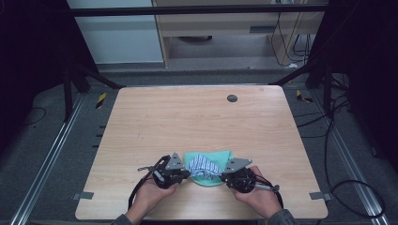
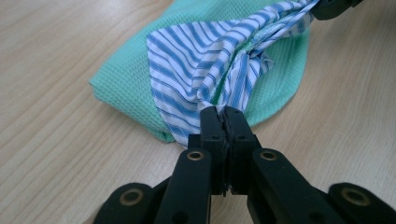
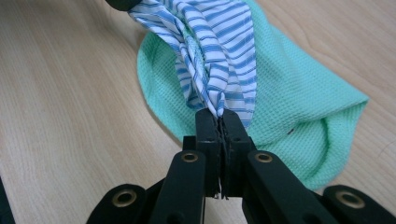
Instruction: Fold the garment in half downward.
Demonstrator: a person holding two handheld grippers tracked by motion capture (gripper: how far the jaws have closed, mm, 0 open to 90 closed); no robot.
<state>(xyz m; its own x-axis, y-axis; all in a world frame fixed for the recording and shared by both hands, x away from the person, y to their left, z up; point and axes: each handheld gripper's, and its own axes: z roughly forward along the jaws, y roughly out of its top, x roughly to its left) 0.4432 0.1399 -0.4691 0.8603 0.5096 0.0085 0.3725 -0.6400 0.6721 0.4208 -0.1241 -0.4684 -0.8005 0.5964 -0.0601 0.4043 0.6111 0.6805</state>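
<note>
text: none legible | labels: none | brands: none | numbers: none | signs: none

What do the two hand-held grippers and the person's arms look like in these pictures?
Each tool is black. The left gripper and the right gripper have two flat black jaws on arms with brass-coloured rivets. In the high view, a grey three-cornered plate tops each one, and black cables trail from them. Grey sleeves show at the wrists.
</note>
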